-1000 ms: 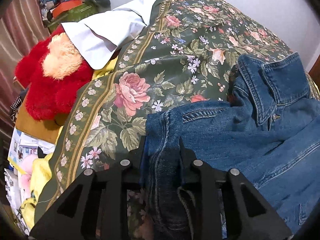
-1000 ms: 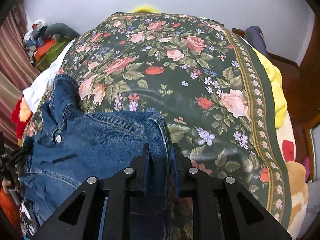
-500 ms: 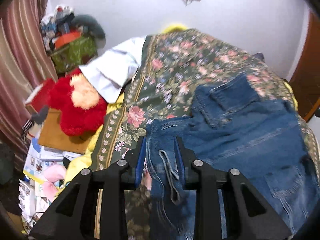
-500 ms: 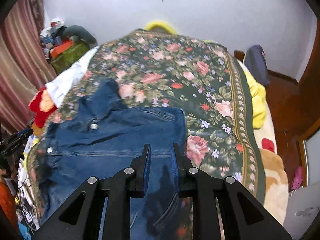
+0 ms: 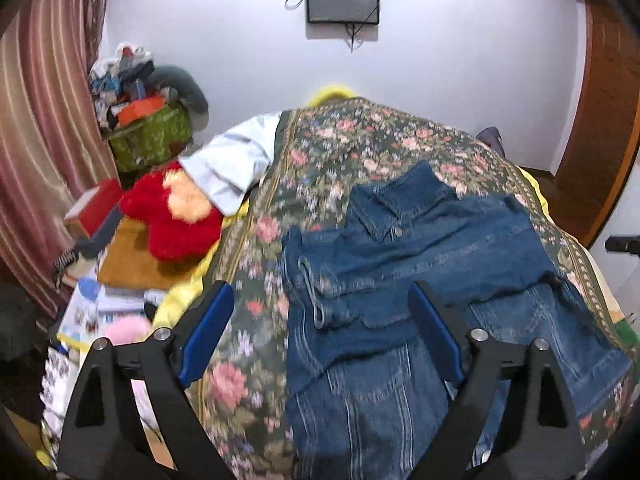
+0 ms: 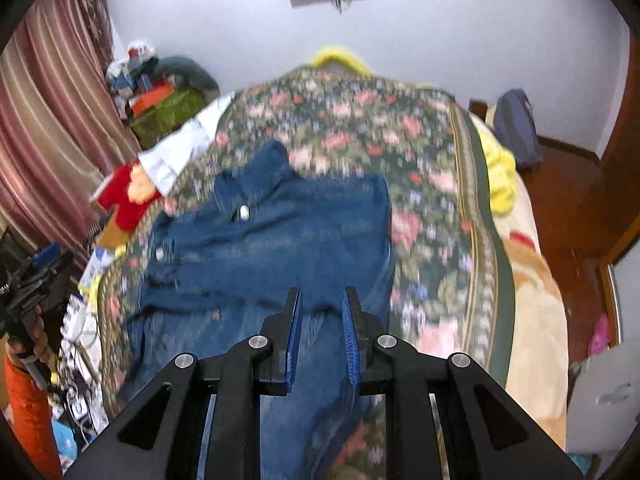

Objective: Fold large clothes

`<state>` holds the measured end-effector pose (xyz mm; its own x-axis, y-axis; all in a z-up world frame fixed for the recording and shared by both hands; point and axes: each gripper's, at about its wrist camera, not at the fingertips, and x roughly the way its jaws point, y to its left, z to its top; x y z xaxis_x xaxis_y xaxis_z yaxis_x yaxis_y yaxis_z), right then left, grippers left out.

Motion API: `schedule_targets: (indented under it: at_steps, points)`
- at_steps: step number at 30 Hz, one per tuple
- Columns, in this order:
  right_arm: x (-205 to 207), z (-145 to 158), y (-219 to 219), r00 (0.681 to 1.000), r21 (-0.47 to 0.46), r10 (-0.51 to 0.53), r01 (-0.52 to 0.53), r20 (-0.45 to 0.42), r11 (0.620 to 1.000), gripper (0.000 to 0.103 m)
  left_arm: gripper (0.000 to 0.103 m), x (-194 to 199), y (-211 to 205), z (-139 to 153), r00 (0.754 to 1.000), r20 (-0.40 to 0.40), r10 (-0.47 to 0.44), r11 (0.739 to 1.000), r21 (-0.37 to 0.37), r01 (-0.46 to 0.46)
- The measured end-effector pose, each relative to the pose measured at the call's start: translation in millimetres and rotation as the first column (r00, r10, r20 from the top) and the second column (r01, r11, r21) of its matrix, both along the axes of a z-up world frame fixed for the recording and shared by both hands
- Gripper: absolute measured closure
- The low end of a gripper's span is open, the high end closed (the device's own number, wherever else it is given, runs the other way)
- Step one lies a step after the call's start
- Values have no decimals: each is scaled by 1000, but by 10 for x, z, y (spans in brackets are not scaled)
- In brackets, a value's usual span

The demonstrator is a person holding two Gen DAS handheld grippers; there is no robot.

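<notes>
Left gripper (image 5: 320, 316), right gripper (image 6: 321, 320): black triangular-cutout frames, silver screws, blue-padded fingers (image 5: 206, 330).

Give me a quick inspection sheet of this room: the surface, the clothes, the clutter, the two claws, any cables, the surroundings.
Surface: bed under a dark green floral bedspread.
Job's things: blue denim jacket lying spread on the bedspread, collar toward the far wall.
Clutter: red plush toy, white shirt, green box piled with items, papers on the floor at the bed's left.
Grippers: left gripper wide open above the jacket; right gripper slightly open, nothing clearly between its fingers.
Cables: wires hanging from the wall-mounted black screen.
Surroundings: striped pink curtain, white wall, wooden door frame.
</notes>
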<state>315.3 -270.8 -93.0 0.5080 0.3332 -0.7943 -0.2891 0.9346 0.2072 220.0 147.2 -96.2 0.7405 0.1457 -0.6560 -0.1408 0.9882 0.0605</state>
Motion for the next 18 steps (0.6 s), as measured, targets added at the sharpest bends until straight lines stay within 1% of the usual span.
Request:
schedule_targets:
  at_steps: [2, 4, 9, 10, 12, 14, 15, 16, 18]
  points:
    - [-104, -117, 4, 999, -19, 15, -16, -41, 1000, 88, 13, -112, 38, -132, 999, -35, 16, 1000, -17, -17]
    - [-229, -247, 12, 997, -35, 36, -39, -70, 999, 88, 13, -210, 97, -315, 996, -86, 37, 999, -25, -39]
    - [-539, -628, 143, 983, -109, 112, -129, -147, 986, 88, 13, -415, 301, -801, 974, -206, 95, 993, -55, -108]
    - [-586, -708, 179, 978, -128, 125, -147, -164, 981, 88, 13, -463, 345, -894, 968, -227, 105, 990, -67, -124]
    - [-690, -899, 246, 972, -204, 135, -175, -194, 963, 88, 13, -555, 406, -1080, 955, -271, 119, 985, -92, -149]
    - [-763, -992, 289, 974, -271, 138, -183, -178, 945, 88, 13, -644, 451, -1241, 943, -309, 127, 978, -117, -170]
    - [-822, -993, 297, 979, -292, 146, -183, -144, 939, 88, 13, -692, 459, -1320, 936, -328, 131, 975, -127, -181]
    - [-854, -988, 299, 981, -308, 149, -182, -128, 934, 88, 13, -736, 473, -1399, 929, -344, 136, 972, -137, -193]
    - [-910, -985, 304, 982, -341, 149, -180, -116, 923, 86, 13, -808, 501, -1530, 919, -369, 137, 964, -162, -209]
